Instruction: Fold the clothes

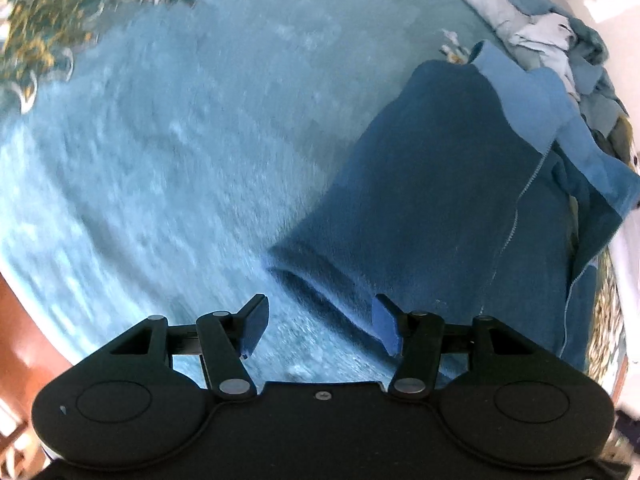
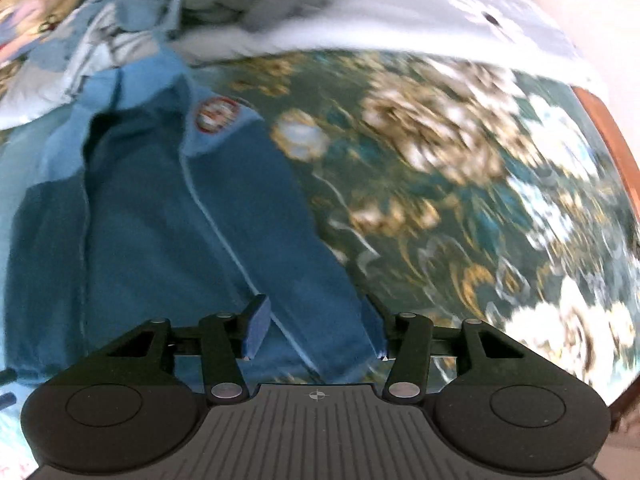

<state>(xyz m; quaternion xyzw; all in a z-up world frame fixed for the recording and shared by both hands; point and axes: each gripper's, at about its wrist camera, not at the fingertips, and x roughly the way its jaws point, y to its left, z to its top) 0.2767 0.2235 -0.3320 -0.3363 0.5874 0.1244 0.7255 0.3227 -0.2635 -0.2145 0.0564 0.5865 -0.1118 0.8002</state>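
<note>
A dark blue fleece jacket (image 1: 452, 200) with lighter blue shoulders and a pale zipper lies flat on a bed. In the left wrist view its sleeve cuff (image 1: 304, 276) points toward my left gripper (image 1: 320, 328), which is open just in front of the cuff with nothing between its fingers. In the right wrist view the jacket (image 2: 152, 216) shows a round red and white chest badge (image 2: 216, 114). My right gripper (image 2: 316, 328) is open, and the jacket's lower right edge lies between its fingers. Both views are motion blurred.
The bed carries a pale blue blanket (image 1: 180, 152) and a teal bedspread with gold and white flowers (image 2: 460, 200). A heap of other clothes (image 1: 560, 40) lies beyond the jacket (image 2: 160, 4). A brown wooden bed frame (image 1: 20, 340) shows at the edges.
</note>
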